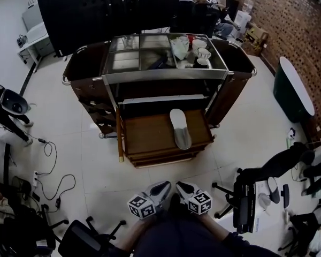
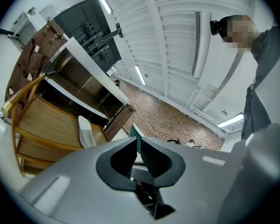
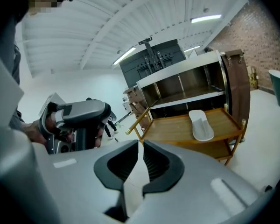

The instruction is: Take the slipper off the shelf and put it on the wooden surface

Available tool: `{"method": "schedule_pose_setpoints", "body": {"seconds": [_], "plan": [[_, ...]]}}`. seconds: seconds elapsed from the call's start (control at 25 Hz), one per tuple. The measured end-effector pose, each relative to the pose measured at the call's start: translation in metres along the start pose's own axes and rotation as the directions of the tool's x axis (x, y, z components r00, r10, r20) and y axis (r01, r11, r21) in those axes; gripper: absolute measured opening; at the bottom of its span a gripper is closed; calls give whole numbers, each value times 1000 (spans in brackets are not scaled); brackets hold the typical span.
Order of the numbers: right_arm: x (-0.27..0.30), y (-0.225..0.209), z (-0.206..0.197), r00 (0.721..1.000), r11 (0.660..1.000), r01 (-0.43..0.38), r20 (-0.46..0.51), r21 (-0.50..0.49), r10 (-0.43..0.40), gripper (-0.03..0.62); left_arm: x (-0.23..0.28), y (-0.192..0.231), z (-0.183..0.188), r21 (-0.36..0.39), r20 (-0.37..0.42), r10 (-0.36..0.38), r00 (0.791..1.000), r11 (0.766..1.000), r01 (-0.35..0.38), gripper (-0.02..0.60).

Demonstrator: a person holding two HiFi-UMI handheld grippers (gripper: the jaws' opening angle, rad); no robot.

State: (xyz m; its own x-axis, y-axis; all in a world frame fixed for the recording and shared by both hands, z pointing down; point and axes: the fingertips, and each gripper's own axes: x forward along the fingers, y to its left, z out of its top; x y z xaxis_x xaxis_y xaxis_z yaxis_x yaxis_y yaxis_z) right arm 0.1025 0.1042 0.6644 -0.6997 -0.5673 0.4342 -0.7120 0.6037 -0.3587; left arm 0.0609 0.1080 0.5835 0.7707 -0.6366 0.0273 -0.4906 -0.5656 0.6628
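A pale grey slipper (image 1: 180,128) lies flat on the wooden surface (image 1: 147,134) of the cart's pulled-out lower level, towards its right side, toe pointing away from me. The left gripper view shows the slipper (image 2: 86,132) on the wood (image 2: 42,120), and the right gripper view shows the slipper (image 3: 200,125) there too. Both grippers are held low near my body, well short of the cart. My left gripper (image 1: 161,187) (image 2: 138,141) has its jaws together with nothing between them. My right gripper (image 1: 183,187) (image 3: 141,146) is also closed and empty.
The brown cart has a metal top shelf (image 1: 150,58) carrying cups (image 1: 198,51). Office chairs (image 1: 246,194) stand at my right and lower left. Cables (image 1: 48,170) trail on the floor at left. A dark green tub (image 1: 291,90) sits by the brick wall.
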Motion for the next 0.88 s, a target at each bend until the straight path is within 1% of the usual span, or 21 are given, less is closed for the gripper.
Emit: {"method": "schedule_pose_setpoints", "body": {"seconds": [0.08,0.28,0.48,0.64,0.88], "plan": [[-4,-3,0,1000,1000,12,7,-7,-12,2,1,0,-5,8,-17,9,1000,1000,-9,38],[-17,-8,10,999,999,31,40,-8,-31,0,2,-4,-8,54,-23,53,998,997,-52,72],[-18,7,20,999,1000,-2,52,-30,3,0,-1,-4,-10,61,-27,59,998,996,-57,75],[-20,12,22,999,998,-1,49,-64,4,0,-2,-7,-12,66,-32,55,998,996,-53,79],[-21,15,20,999,997,-2,51,-71,6,0,-1,-11,-15,61,-43,27,999,998,-25,78]]}}
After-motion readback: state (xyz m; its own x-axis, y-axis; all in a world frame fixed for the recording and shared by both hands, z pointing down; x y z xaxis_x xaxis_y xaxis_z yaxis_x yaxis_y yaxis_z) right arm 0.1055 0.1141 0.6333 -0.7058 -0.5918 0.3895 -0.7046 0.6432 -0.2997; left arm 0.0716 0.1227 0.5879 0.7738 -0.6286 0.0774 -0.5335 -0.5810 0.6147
